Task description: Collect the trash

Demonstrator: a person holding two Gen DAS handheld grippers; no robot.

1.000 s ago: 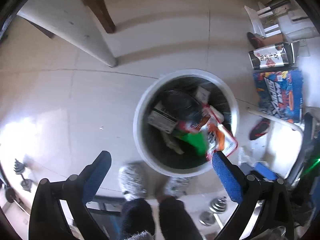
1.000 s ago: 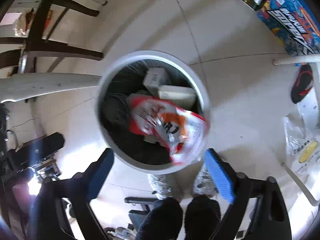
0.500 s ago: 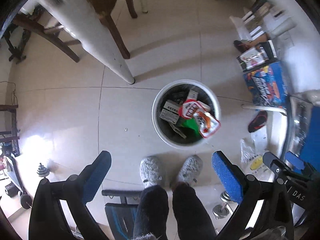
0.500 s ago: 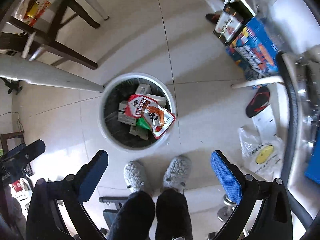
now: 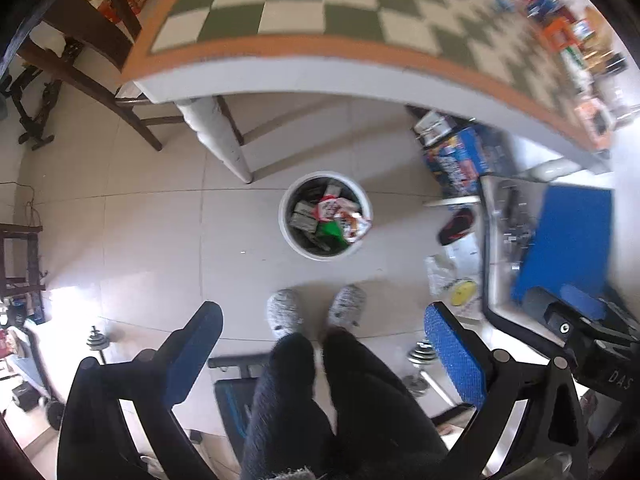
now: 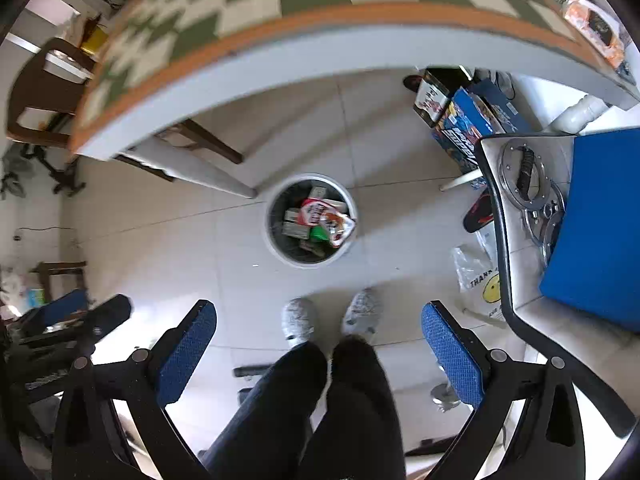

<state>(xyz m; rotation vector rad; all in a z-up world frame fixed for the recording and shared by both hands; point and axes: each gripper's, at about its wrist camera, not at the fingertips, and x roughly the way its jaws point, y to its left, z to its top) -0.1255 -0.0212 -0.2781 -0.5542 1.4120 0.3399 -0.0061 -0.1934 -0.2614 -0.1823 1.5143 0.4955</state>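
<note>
White plastic forms the round trash bin (image 5: 325, 216) that stands on the pale tiled floor (image 5: 152, 240), just in front of your slippered feet (image 5: 316, 312) and beside the white table leg (image 5: 218, 136). You hold both tools high above it and pointing down, so each wrist camera frames the bin between its 2 blue-padded fingers. Your left gripper (image 5: 322, 354) is spread wide and carries nothing; your right gripper (image 6: 318, 350) is likewise spread wide and empty, its body also visible at the right edge of the left view.

The bin sits near the table edge, which probably lets waste from the checkered tabletop (image 5: 304, 4) travel a short path down. Inside it lie several small cartons and a green scrap, and on top a red-and-white snack wrapper (image 5: 344, 220) drapes toward the rim on the side nearest the blue printed box (image 5: 456, 160); whether it hangs over the rim cannot be told. It rests on top because the bin is already fairly full.

Judged from this layout, the wrapper step looks complete, and further candidates wait among the blurred packets at the far right of the tabletop (image 5: 576, 40). A clear plastic bag with a yellow smiley (image 6: 480, 280) lies on the floor beside the side stand and could also count as trash
</note>
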